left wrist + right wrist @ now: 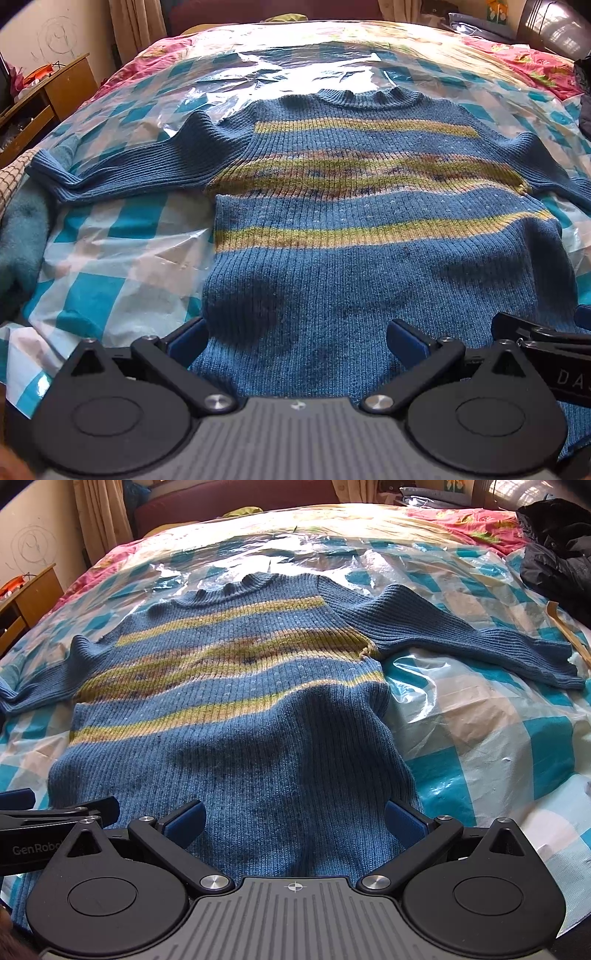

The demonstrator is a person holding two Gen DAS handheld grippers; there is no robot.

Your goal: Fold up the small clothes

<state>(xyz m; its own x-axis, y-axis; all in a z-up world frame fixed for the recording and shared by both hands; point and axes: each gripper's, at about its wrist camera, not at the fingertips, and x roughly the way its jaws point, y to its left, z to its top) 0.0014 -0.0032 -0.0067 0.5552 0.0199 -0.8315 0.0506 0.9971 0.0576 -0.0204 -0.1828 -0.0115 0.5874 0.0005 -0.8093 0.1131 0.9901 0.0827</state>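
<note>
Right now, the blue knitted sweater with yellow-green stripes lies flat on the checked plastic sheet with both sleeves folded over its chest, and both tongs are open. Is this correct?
Not quite. The blue knitted sweater with yellow-green stripes has both sleeves spread outward, as both wrist views show. The rest is right.

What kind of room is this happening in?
Most likely a bedroom: the sweater lies on a bed covered with plastic sheeting, with curtains behind.
</note>
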